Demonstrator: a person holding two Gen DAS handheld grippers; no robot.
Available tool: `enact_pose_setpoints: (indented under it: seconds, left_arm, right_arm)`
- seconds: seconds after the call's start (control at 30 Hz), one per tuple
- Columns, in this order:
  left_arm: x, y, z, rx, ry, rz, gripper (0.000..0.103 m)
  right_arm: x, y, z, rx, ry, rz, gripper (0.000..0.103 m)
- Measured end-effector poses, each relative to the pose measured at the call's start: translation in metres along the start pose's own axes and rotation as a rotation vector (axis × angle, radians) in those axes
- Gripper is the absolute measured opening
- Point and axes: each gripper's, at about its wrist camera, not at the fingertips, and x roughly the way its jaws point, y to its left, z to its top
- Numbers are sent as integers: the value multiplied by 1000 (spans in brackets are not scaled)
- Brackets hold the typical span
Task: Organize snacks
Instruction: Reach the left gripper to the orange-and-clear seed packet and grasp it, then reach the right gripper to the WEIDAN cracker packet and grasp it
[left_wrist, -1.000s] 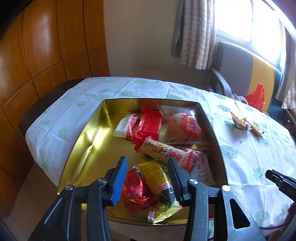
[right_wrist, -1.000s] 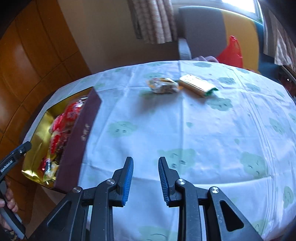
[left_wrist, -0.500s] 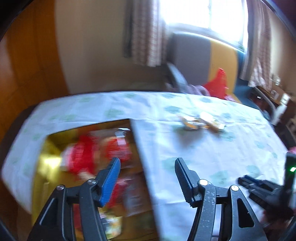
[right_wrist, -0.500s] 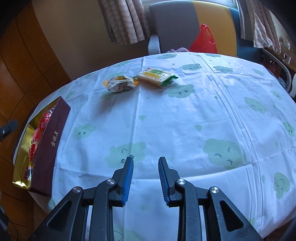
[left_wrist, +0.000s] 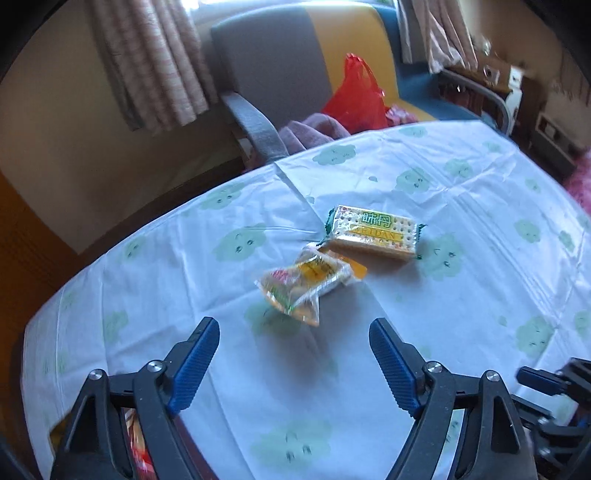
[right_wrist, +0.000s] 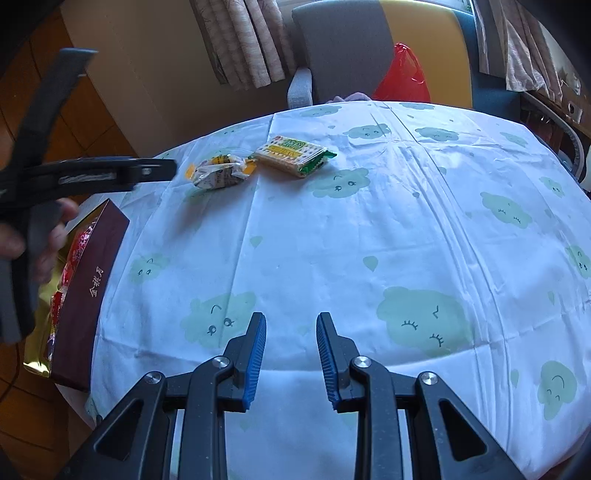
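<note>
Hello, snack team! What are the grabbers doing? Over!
Left gripper open, jaws just widened, nothing between, facing clear snack. Right gripper nearly shut, empty. Cracker pack behind. Nothing blocking.

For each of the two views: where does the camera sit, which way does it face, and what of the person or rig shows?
Left wrist: on the left gripper, jaws wide and empty, facing down at the clear packet and cracker pack.
Right wrist: on the right gripper, jaws shut on nothing, over bare tablecloth; box at left; the person's left hand shows.
Shared: both snacks, tablecloth, chair, red bag.
</note>
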Motion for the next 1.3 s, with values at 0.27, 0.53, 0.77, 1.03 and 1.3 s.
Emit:
enact_pose_setpoints:
  seconds: [0.27,0.53,0.77,1.03,1.3]
  left_arm:
    - [67,-5,31,142,101,-38,83]
    - [94,4,32,32,147,-123,41]
    - [53,-1,-14,-158,134,-102,40]
    - [0,-43,-95,-248,114,-75,40]
    - [-13,-42,-132,-316,43,-118,41]
  right_arm:
    - [2,-18,15,27,-8,5,29]
    - [3,-26,25,33,-27,-1,29]
    - [7,-29,23,45,-22,0,29]
    - [0,-25,24,19,-15,26,29]
    - [0,-10,48,-117,-22,77,34]
